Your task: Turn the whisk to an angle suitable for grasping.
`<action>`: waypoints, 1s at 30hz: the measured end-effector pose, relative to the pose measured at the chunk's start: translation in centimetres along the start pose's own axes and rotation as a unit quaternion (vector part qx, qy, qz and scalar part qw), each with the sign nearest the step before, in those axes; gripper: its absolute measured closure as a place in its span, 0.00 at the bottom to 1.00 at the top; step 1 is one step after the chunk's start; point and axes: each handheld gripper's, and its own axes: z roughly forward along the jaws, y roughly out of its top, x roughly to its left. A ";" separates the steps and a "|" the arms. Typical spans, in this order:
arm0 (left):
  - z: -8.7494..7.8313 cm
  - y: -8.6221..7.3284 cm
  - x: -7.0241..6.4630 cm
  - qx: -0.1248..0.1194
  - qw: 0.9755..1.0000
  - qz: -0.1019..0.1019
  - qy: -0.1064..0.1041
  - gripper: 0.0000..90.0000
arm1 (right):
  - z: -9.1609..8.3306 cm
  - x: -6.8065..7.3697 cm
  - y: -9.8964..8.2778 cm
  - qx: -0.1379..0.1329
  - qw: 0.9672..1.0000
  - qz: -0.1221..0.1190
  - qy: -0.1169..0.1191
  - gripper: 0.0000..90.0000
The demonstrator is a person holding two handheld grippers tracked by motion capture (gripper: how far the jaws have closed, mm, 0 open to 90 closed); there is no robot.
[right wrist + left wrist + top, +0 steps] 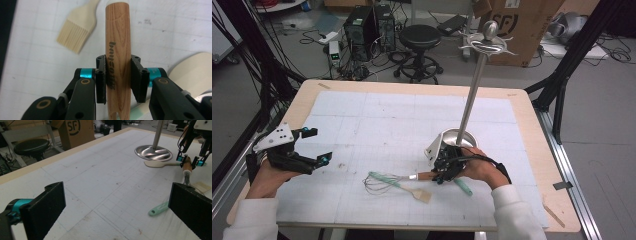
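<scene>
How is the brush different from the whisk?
The whisk has a brown wooden handle and a head of thin wire loops; the brush has a pale green handle and a flat cream head with short bristles. The whisk's handle sits between the jaws of the right gripper; the brush lies free, with no gripper on it. Both lie flat on the white table mat, and they cross each other.

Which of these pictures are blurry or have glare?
High view: soft and grainy, whisk wires faint. Left gripper view: fingers blurred up close, sheen on the steel stand base. Right gripper view: wooden handle sharp, table behind soft.
</scene>
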 end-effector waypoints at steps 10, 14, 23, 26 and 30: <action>-1.0 0.4 0.1 -0.012 1.000 0.012 -0.015 0.02 | -2.9 0.7 0.0 -0.071 0.996 0.059 -0.015 0.77; -1.5 0.6 0.2 -0.016 0.999 0.018 -0.025 0.02 | -3.8 1.0 0.6 -0.102 0.992 0.070 -0.015 0.77; -2.3 0.7 0.1 -0.023 0.998 0.033 -0.047 0.02 | -3.6 0.9 3.5 -0.125 0.989 0.073 -0.001 0.77; -2.5 0.7 0.0 -0.022 0.998 0.035 -0.049 0.02 | -3.0 0.5 4.3 -0.126 0.989 0.073 0.002 0.78; -2.6 0.6 0.0 -0.020 0.998 0.035 -0.049 0.02 | -2.5 0.1 5.0 -0.128 0.989 0.079 0.007 0.78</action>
